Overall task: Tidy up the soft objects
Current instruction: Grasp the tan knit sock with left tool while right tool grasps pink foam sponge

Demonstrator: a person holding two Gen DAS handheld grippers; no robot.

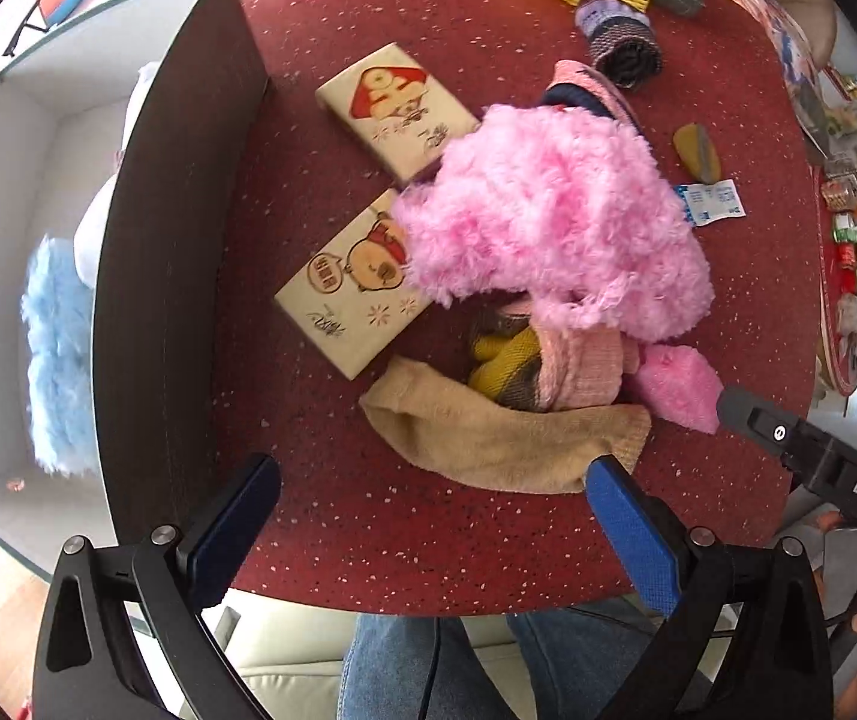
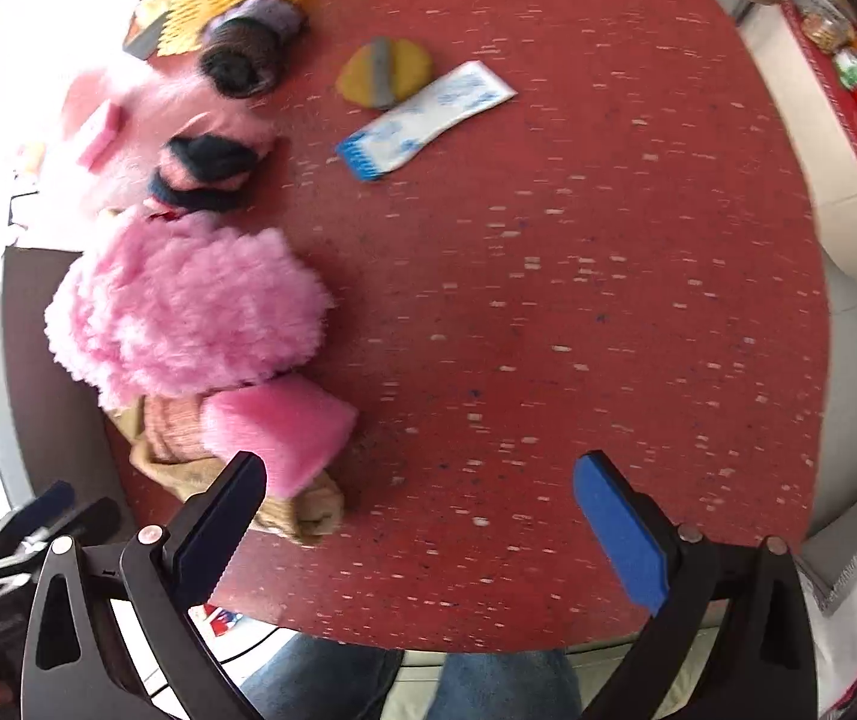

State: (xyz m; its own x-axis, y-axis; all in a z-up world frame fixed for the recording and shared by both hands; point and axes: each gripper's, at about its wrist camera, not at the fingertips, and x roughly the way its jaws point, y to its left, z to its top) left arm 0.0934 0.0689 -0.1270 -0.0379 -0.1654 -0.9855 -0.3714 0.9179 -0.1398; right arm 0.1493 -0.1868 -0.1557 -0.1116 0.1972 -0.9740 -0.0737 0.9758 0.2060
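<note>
Pink fluffy yarn ball (image 1: pixel 554 222) sits mid-tabletop (image 1: pixel 428 516) on the sock pile, with the beige sock (image 1: pixel 488 438) just in front of it (nearest the person). Left claw (image 1: pixel 434 507) is spread wide and empty; right claw (image 2: pixel 419 504) too, beside the yarn.

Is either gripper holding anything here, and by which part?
Nothing is held. The left gripper and right gripper are both open, with only the table between their fingers.

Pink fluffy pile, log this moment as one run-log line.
left claw: open, empty, above beige sock | right claw: open, empty | pink fluffy pile: on red table | bin: blue fluffy item inside
</note>
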